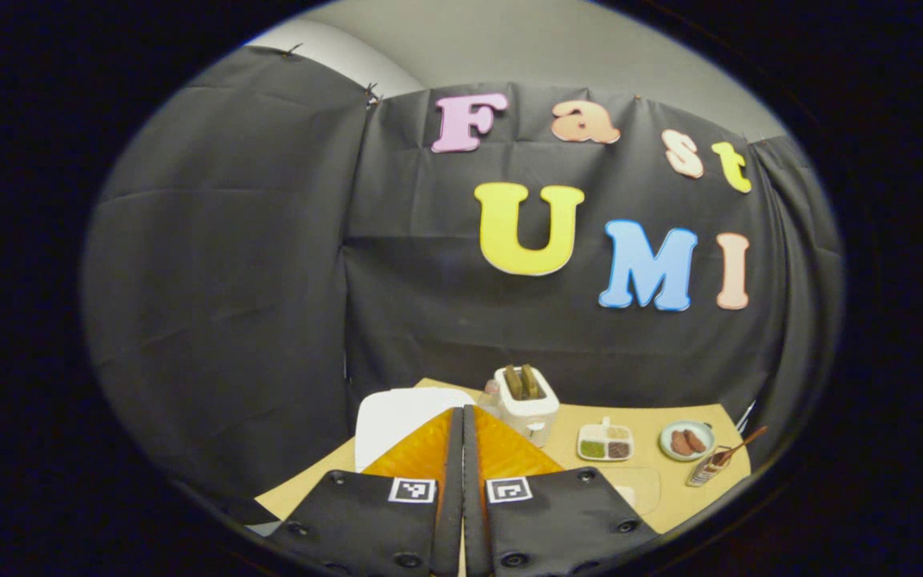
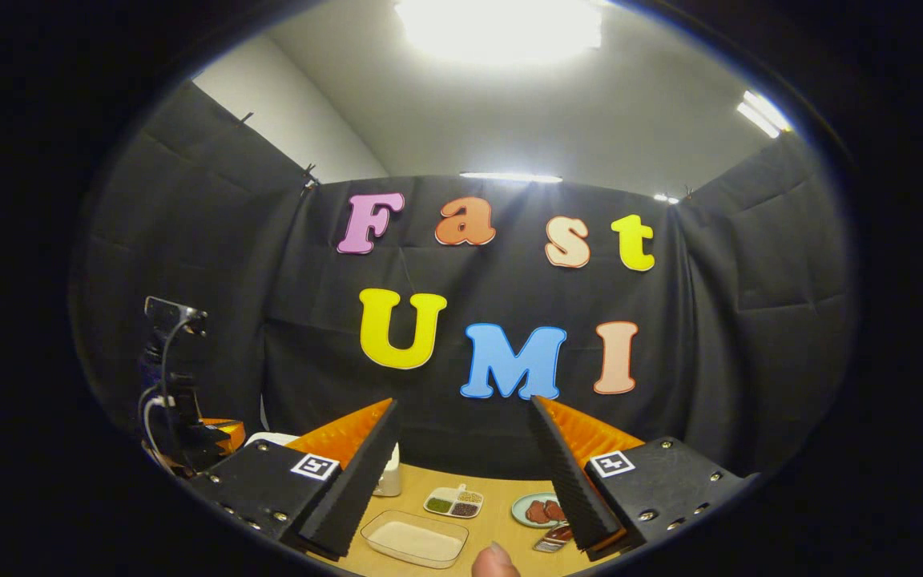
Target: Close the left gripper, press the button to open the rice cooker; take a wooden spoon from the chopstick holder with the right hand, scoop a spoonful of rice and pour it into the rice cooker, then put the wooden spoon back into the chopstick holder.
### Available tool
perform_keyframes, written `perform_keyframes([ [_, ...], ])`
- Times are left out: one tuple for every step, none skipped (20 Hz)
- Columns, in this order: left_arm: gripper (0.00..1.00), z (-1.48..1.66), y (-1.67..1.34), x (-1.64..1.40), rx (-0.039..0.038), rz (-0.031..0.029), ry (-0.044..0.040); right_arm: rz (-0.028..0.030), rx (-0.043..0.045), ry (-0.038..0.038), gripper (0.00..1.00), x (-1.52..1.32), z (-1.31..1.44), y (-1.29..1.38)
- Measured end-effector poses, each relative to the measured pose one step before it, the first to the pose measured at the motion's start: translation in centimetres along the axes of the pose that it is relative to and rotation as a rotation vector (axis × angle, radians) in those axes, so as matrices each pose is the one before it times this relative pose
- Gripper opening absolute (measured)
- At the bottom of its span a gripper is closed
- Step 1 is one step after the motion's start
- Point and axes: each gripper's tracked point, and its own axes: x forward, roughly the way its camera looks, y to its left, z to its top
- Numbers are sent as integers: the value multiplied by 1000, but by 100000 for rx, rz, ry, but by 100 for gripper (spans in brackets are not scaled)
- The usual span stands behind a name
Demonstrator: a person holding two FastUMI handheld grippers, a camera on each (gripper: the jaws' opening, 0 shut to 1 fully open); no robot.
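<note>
Left tongs (image 1: pixel 462 449): 2 fingers pressed together, nothing between them, held above the near part of the bench (image 1: pixel 670 489).
Right tongs (image 2: pixel 461 473): 2 fingers wide apart, nothing between them, held high over the near edge of the bench.
Rice cooker (image 1: pixel 397 421): 1, white, at the bench's left in the left gripper view, just behind the left tongs; its lid looks down.
Wooden spoon (image 1: pixel 742 443): 1, standing in the chopstick holder; its long axis leans, handle end pointing up and to the right in the left gripper view.
Chopstick holder (image 1: pixel 706 469): 1, at the far right of the bench, just beside the plate; in the right gripper view it peeks out beside the right finger.
Rice tray (image 2: pixel 415 538): 1 clear shallow tray with pale rice, long axis running left to right, near the front of the bench between the right tongs' fingers.
Toaster (image 1: pixel 525 397): 1, white, with 2 brown slices upright in its slots, behind the left tongs.
Divided dish (image 1: pixel 606 442): 1, with 4 compartments of grains, between toaster and plate.
Plate (image 1: pixel 686 441): 1, pale, carrying 2 brown pieces.
Fingertip (image 2: pixel 495 561): 1, at the bottom edge of the right gripper view.
</note>
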Motion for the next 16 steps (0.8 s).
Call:
perform_keyframes([
  [9,-1345,705,1998,2065,2053,3473,473,-607,1476,98,325,-303,838],
  [9,-1478,448,1798,1346,1355,2157,-67,-683,817,98,578,-85,715],
  [9,-1386,113,1889,1570,1006,3181,-524,-787,1542,98,470,-272,372],
  [10,-1454,-171,1726,1385,383,3346,-54,-959,1972,98,245,-447,484],
  [9,-935,-222,1666,1083,114,2869,10,-1159,857,98,271,-173,550],
  [10,-1022,-524,1494,759,-364,2859,-484,-1789,1276,98,323,-159,189],
  [9,-947,-340,1217,584,534,2875,-807,-1585,1123,98,323,-162,56],
  [9,-775,-97,1267,482,510,1653,-709,-916,1054,98,297,-258,37],
  [9,-663,170,1154,599,1904,1679,-607,-270,1071,98,289,-166,-30],
  [9,-659,620,1063,1135,2701,1625,-545,62,1194,98,272,-337,-15],
  [9,-266,260,745,1125,1673,580,-498,63,1514,98,159,-246,37],
  [9,39,-247,568,198,-207,-805,-546,38,1189,98,120,-301,-45],
  [9,0,-341,465,-534,-1020,2,-429,-62,928,98,127,-118,57],
  [9,-266,-87,354,-335,-513,387,-90,-215,669,98,5,-187,145],
  [9,-229,-113,507,-139,-390,729,71,-459,396,98,165,-21,212],
  [9,-631,26,407,-228,-234,1739,237,-460,211,98,132,-81,230],
])
